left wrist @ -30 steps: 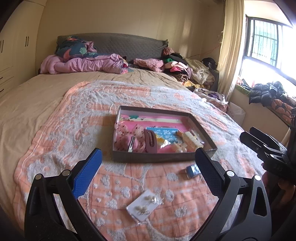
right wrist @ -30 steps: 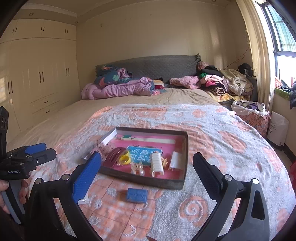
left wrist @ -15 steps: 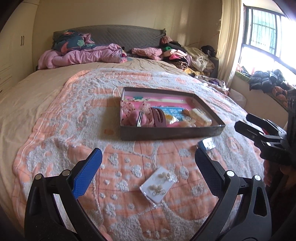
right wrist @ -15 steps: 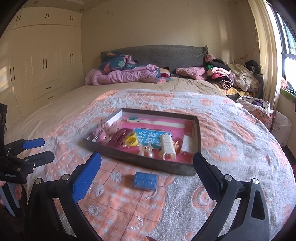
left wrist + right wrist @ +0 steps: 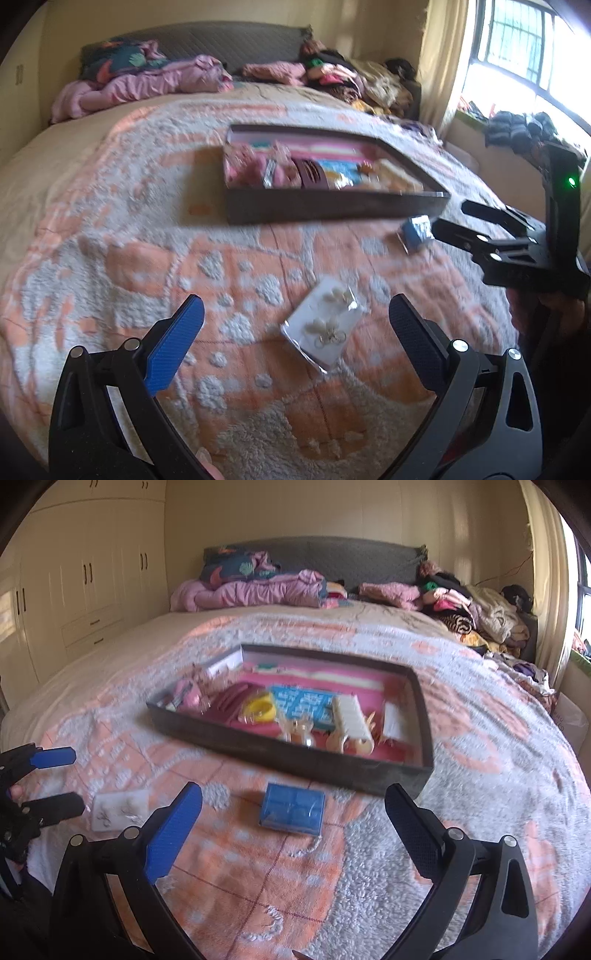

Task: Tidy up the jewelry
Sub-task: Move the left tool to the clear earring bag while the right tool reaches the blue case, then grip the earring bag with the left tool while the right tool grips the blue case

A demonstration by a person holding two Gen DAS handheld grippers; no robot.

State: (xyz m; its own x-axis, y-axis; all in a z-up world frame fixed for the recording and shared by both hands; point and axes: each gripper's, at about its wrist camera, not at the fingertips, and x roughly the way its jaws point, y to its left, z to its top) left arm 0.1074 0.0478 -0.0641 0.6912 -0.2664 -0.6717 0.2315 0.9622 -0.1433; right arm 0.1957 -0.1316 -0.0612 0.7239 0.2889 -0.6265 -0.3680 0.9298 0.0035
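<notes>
A dark shallow tray with a pink lining holds several hair clips and trinkets on the bed. A white earring card in a clear bag lies on the blanket in front of my left gripper, which is open and empty just above it. A small blue box lies in front of the tray, between the fingers of my open, empty right gripper. The right gripper also shows at the right of the left wrist view.
An orange and white patterned blanket covers the bed. Pink bedding and a pile of clothes lie by the grey headboard. Cream wardrobes stand to the left, a window to the right.
Both grippers have moved forward and down toward the blanket. The earring card and the blue box now sit closer, between the respective fingers. Both stay open.
</notes>
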